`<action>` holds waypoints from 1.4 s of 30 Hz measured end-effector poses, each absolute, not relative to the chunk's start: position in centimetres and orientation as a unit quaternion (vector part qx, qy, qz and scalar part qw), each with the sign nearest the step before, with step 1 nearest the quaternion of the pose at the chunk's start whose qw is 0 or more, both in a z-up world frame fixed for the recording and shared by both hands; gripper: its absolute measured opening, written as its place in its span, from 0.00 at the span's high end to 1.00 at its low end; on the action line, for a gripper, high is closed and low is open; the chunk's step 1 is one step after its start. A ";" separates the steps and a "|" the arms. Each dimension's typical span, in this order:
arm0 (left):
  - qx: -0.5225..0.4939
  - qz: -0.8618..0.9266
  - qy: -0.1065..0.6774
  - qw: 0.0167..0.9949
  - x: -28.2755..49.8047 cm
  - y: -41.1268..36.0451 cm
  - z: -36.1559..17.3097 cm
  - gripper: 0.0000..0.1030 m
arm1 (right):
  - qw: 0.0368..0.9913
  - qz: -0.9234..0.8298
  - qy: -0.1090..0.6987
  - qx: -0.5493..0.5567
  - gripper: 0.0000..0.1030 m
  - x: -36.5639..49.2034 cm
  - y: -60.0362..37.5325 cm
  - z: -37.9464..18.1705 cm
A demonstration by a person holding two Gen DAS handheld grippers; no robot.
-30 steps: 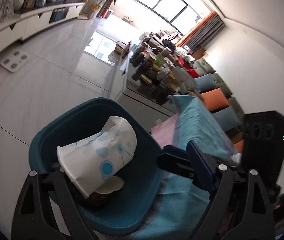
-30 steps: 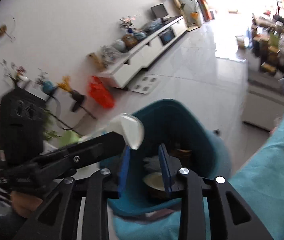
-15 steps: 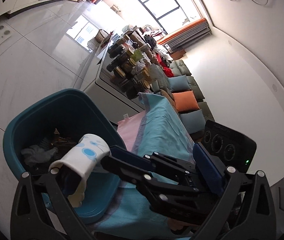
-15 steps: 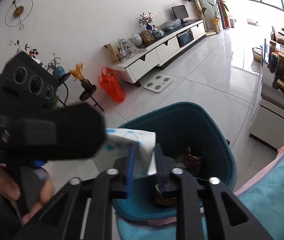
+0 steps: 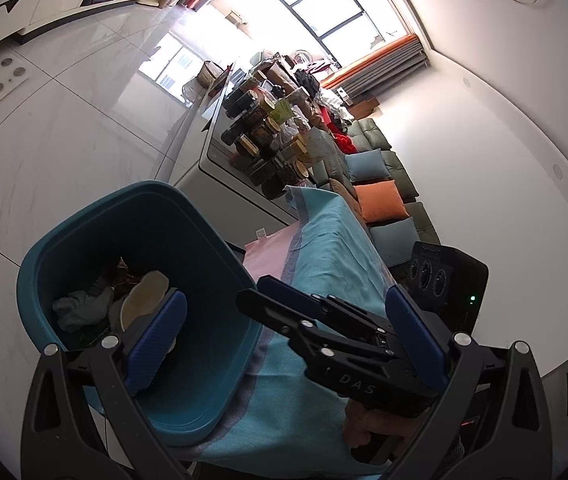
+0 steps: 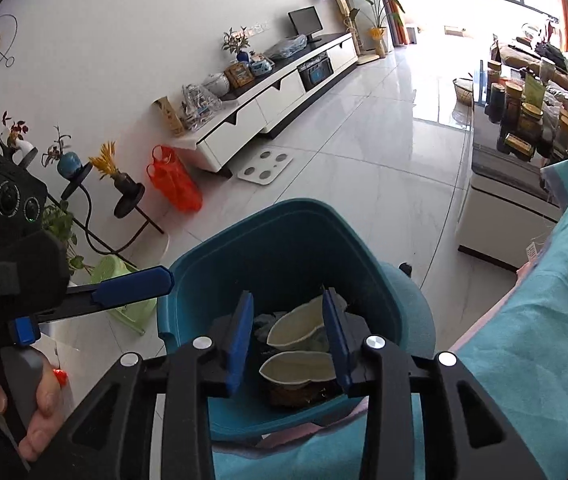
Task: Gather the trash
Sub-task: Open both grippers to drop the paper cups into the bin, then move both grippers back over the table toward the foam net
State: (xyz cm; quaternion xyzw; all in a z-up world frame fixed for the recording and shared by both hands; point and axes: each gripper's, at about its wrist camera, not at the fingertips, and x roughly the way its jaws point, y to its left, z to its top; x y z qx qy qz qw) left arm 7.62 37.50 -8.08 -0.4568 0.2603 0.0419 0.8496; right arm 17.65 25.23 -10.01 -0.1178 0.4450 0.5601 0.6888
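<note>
A teal trash bin [image 5: 95,220] [image 6: 284,224] stands on the floor against the edge of the table with the turquoise cloth [image 5: 332,236] [image 6: 532,320]. Inside lie crushed paper cups [image 6: 296,366] [image 5: 143,300], a grey crumpled rag [image 5: 81,308] and brown scraps. My left gripper [image 5: 284,344] is open and empty, spread over the bin's near rim. My right gripper [image 6: 290,344] is open and empty above the bin's mouth. It crosses the left wrist view [image 5: 324,332] over the cloth.
A low grey cabinet [image 5: 219,160] with several jars stands beyond the bin. A white TV console [image 6: 275,104], an orange bag [image 6: 173,184], a white scale [image 6: 263,164] and plant stands [image 6: 123,196] lie on the tiled floor. A sofa with cushions [image 5: 380,200] is at right.
The blue-dotted paper cup, passed from my left gripper to my right one, has dropped into the bin. Both grippers are now open and empty.
</note>
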 end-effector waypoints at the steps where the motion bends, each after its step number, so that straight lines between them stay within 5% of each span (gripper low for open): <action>1: -0.454 0.043 0.260 0.851 7.8 37.4 -7.9 0.05 | 0.691 0.560 0.443 -0.112 0.67 17.9 24.9 -9.9; 5: -0.439 0.045 0.251 0.861 7.8 36.9 -7.0 0.05 | 0.711 0.553 0.425 -0.092 0.63 18.4 22.2 -8.8; 13: -0.359 0.094 0.225 0.901 7.4 34.6 -3.4 0.05 | 0.776 0.519 0.357 -0.027 0.29 18.9 13.2 -4.4; 15: -0.326 0.114 0.222 0.912 7.6 33.3 -2.5 0.05 | 0.795 0.504 0.337 -0.018 0.13 18.9 10.8 -3.6; 18: -0.282 0.135 0.215 0.925 8.1 31.1 -1.5 0.05 | 0.822 0.478 0.309 -0.011 0.09 18.4 7.3 -2.8; 42: -0.094 0.098 0.188 0.973 12.9 8.6 0.9 0.05 | 0.940 0.272 0.200 0.044 0.07 14.6 -15.0 -1.7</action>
